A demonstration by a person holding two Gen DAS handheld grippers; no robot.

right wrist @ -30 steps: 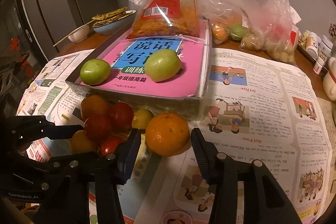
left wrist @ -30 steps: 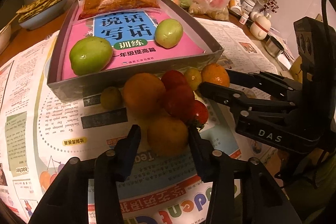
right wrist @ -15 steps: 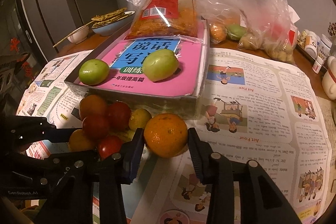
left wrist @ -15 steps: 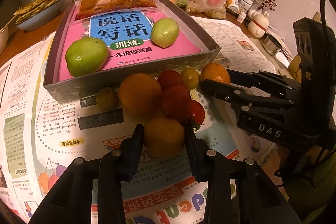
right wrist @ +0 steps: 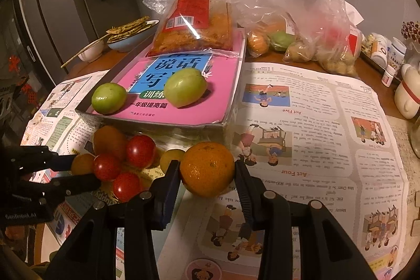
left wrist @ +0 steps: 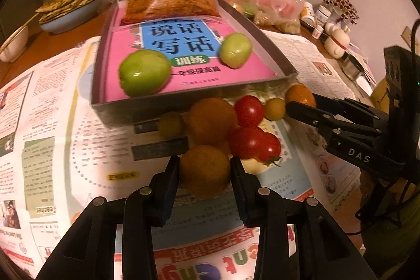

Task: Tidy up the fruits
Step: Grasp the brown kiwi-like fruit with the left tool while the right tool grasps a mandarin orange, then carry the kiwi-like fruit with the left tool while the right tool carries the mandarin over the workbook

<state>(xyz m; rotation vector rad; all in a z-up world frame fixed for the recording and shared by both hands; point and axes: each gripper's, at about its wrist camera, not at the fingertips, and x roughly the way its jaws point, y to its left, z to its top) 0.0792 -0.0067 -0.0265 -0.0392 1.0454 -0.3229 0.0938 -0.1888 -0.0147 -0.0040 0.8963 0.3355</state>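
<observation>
A pile of fruit lies on the newspaper in front of a shallow grey box (left wrist: pixel 183 102). My left gripper (left wrist: pixel 204 171) is shut on a dull orange fruit (left wrist: pixel 207 175) at the near edge of the pile. My right gripper (right wrist: pixel 207 176) is shut on a bright orange mandarin (right wrist: pixel 207 167) at the pile's right end. Between them lie three red tomatoes (left wrist: pixel 249 141), a larger orange fruit (left wrist: pixel 210 120) and two small yellow fruits (left wrist: pixel 170 123). Two green fruits (left wrist: pixel 143 72) rest on the pink book inside the box. Each gripper shows in the other's view: the right gripper (left wrist: pixel 294 102), the left gripper (right wrist: pixel 78 169).
A red snack packet (right wrist: pixel 194 22) leans on the box's far end. A clear plastic bag (right wrist: pixel 294 25) with more produce lies behind it on the right. A blue bowl of flatbreads (left wrist: pixel 71 12) stands far left. Jars and bottles (right wrist: pixel 393 54) line the right edge. Newspaper covers the table.
Both grippers have closed: the left fingers came in onto the dull orange fruit, the right fingers onto the mandarin. Neither hand has shifted much.
</observation>
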